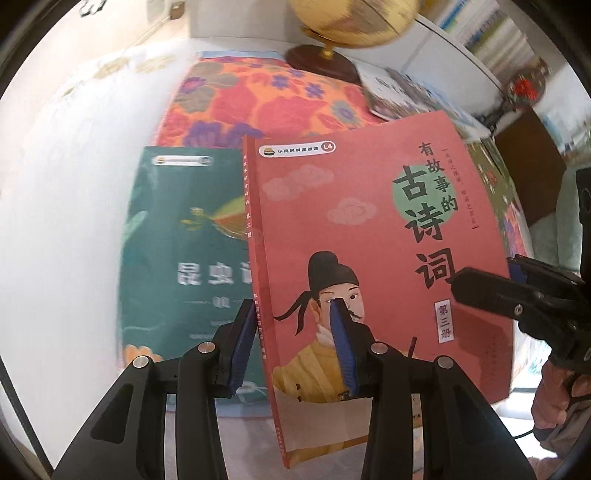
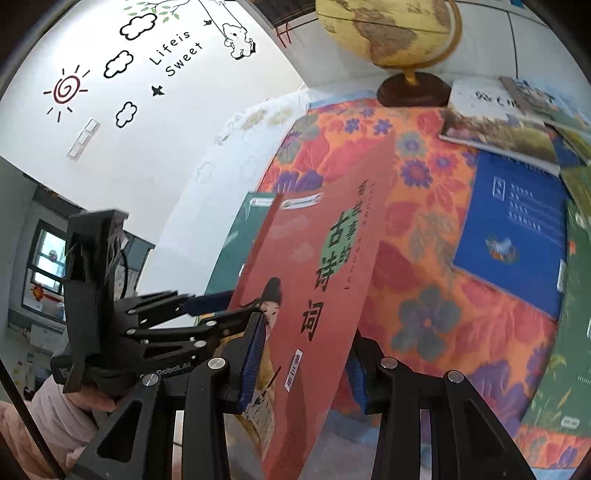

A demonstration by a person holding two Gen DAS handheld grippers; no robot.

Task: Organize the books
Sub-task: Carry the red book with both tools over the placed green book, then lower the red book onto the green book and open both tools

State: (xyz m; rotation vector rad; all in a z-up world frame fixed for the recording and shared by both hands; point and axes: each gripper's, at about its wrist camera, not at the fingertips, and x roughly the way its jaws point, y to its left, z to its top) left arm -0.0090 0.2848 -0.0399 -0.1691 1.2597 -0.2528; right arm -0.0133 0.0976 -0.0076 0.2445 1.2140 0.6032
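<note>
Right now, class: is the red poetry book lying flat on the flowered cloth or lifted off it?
Lifted and tilted. The red poetry book is held by both claws, left claw and right claw, above the green book.

Gold globe (image 2: 388, 33) on dark round wooden base (image 2: 413, 90), standing at far edge of flowered orange cloth (image 2: 424, 236). White surface (image 1: 74, 206) beside cloth, faint leaf pattern near far end. White wall (image 2: 155, 122) with decals: red spiral sun (image 2: 66, 90), black-outlined clouds, bear on swing (image 2: 238, 37), words "Life is Sweet". Window (image 2: 48, 266) at far left, blurred.
</note>
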